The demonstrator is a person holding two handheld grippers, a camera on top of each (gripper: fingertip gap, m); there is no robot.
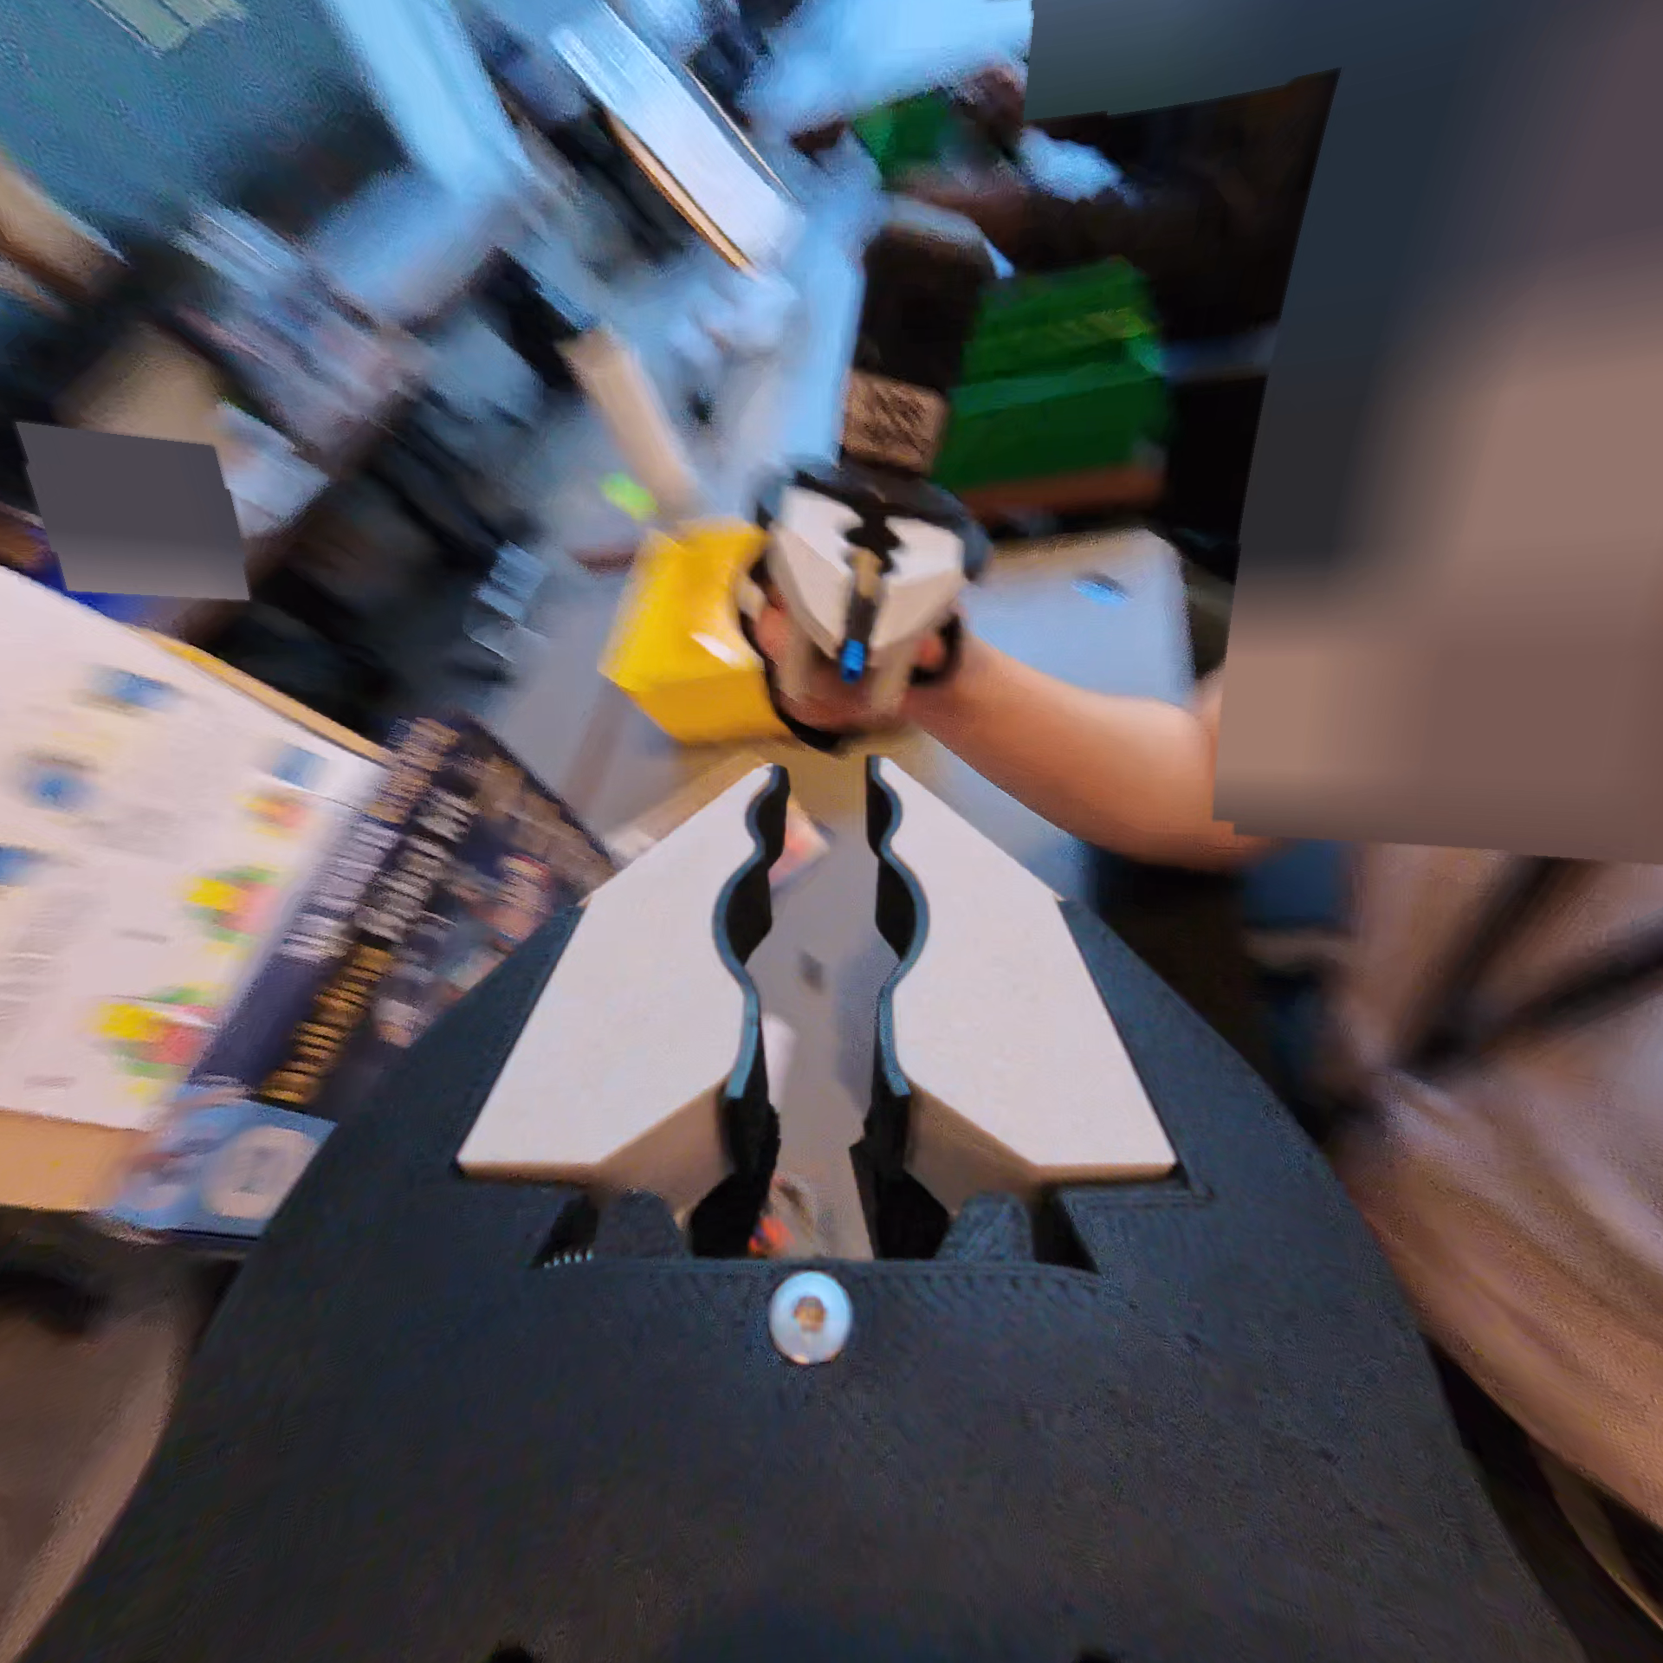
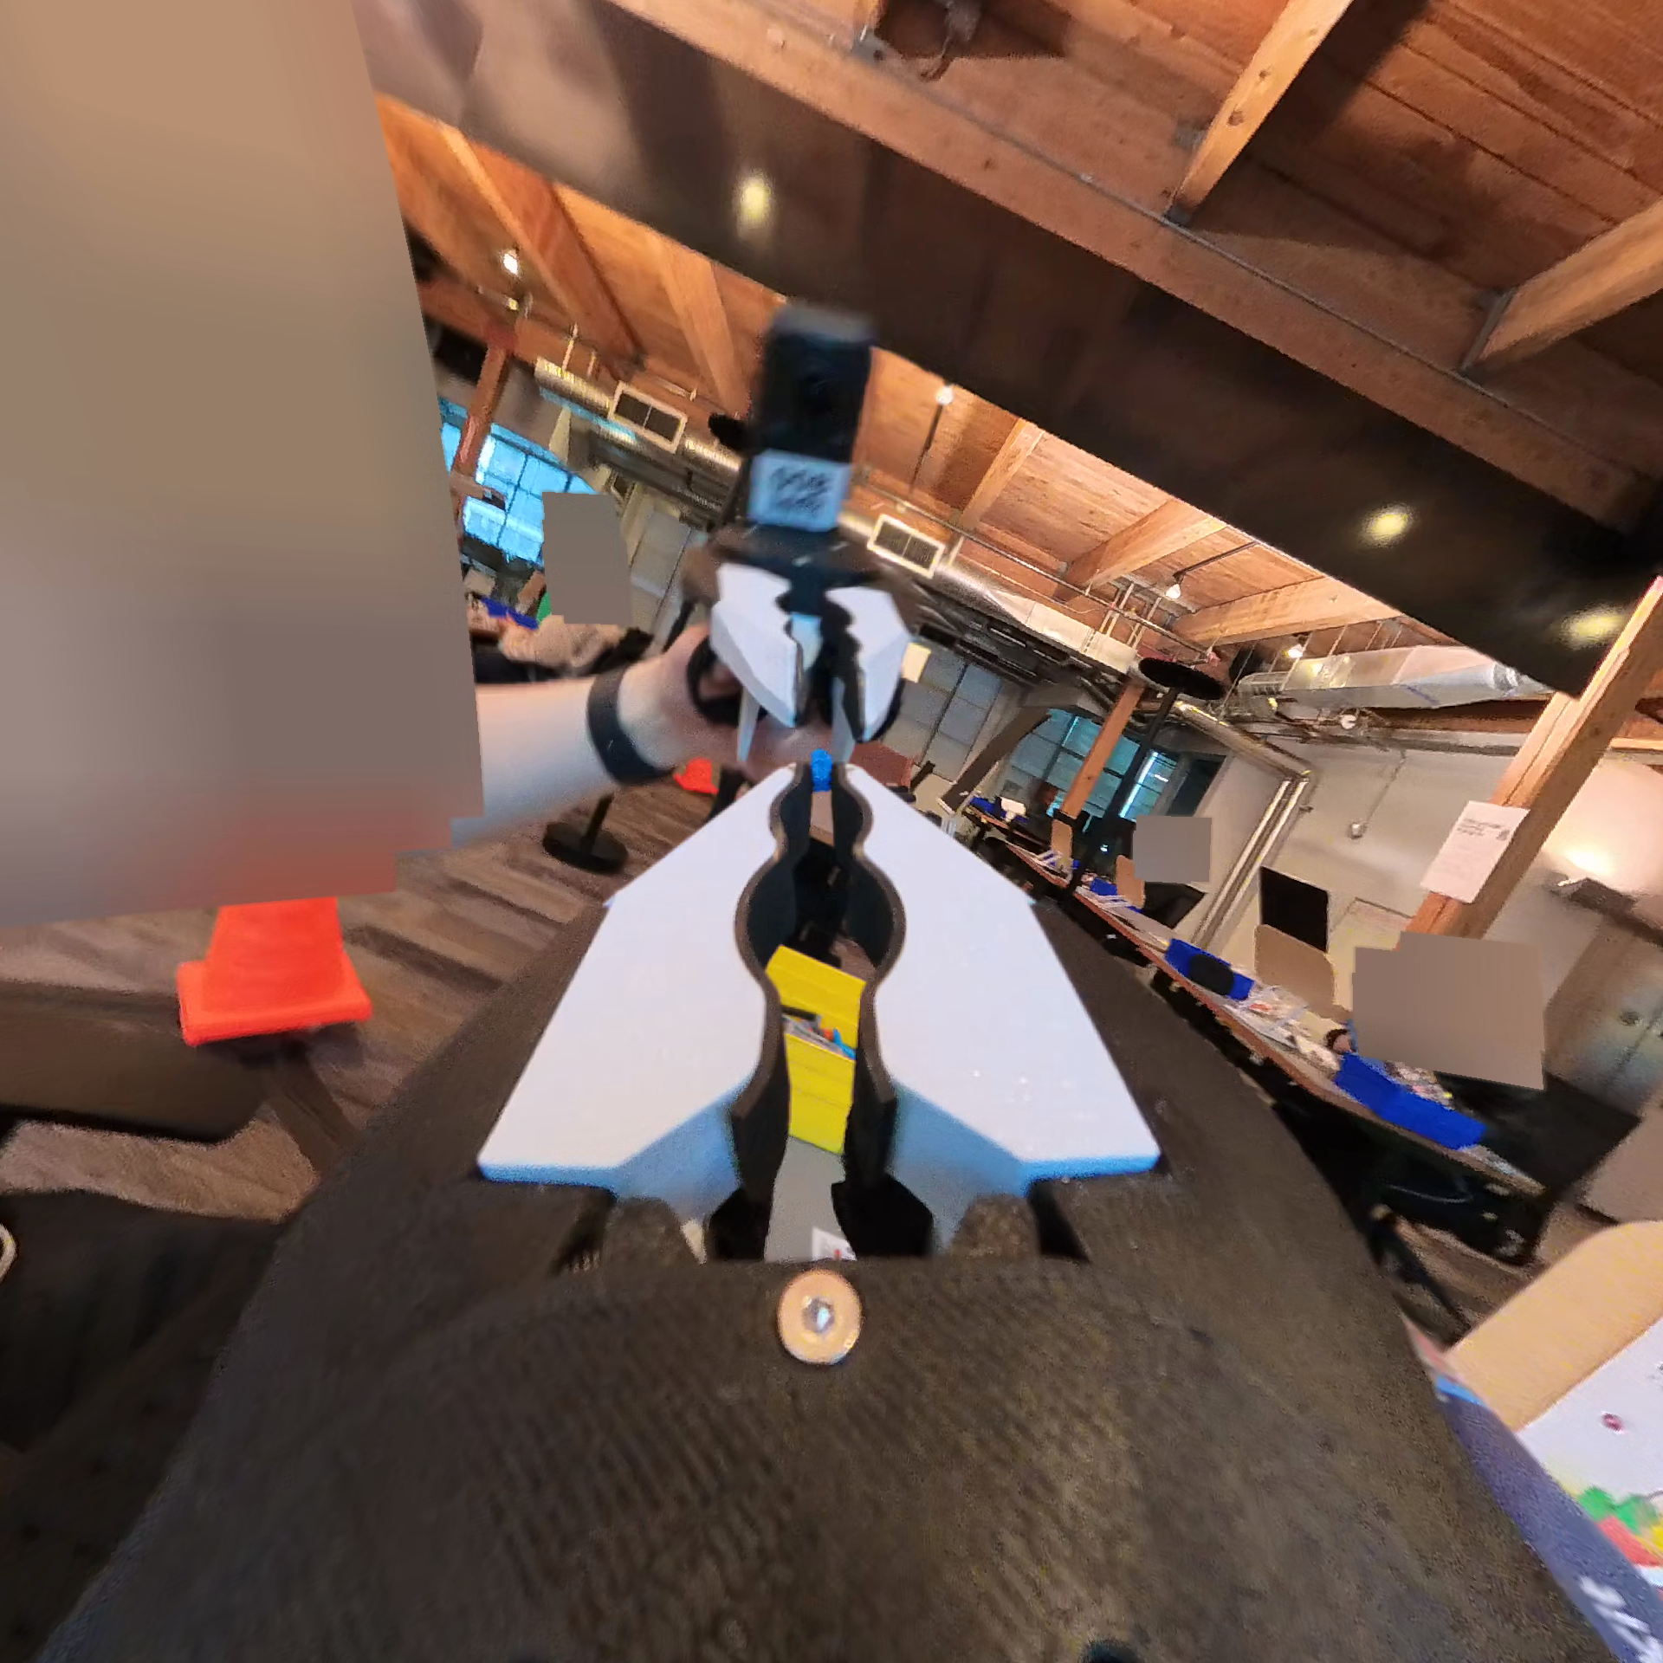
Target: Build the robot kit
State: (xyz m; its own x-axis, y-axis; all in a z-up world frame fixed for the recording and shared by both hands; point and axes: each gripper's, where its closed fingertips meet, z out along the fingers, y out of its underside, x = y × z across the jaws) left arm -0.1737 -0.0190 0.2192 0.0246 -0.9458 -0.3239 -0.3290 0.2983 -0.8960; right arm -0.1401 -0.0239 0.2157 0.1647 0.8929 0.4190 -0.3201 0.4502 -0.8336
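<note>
in the left wrist view the left gripper (image 1: 823,783) fills the foreground, its two white fingers (image 1: 630,990) spread with a clear gap between the tips and nothing in that gap. through the gap shows a grey table (image 1: 814,1035). to its left on the table lies a printed box (image 1: 180,855), white on top with a dark side, much blurred.

just past the tips, the right gripper (image 1: 853,661) points back toward the camera, held in a bare hand (image 1: 810,693) whose forearm runs off to the right. its fingers are pressed together on a small blue piece (image 1: 851,659) that sticks out at the tip. touching or just behind that hand sits a yellow bin (image 1: 684,639). farther back stand green bins (image 1: 1053,405) and blurred shelving.

in the right wrist view the right gripper (image 2: 821,774) is in front, tips nearly together and pinching the blue piece (image 2: 821,770) at the very end. through the slot between the fingers the yellow bin (image 2: 814,1053) shows below, with small coloured bits inside it. to the left, well apart, is an orange block (image 2: 270,976).

just beyond the blue piece the left gripper (image 2: 801,711) faces this camera, tips spread, held by a hand (image 2: 684,693) with a dark wristband; a black camera (image 2: 810,396) stands on top of it. the tips of the two grippers are near each other, not touching as far as i can tell. behind run long tables (image 2: 1260,999) with blue bins and, overhead, wooden beams (image 2: 1260,81).
</note>
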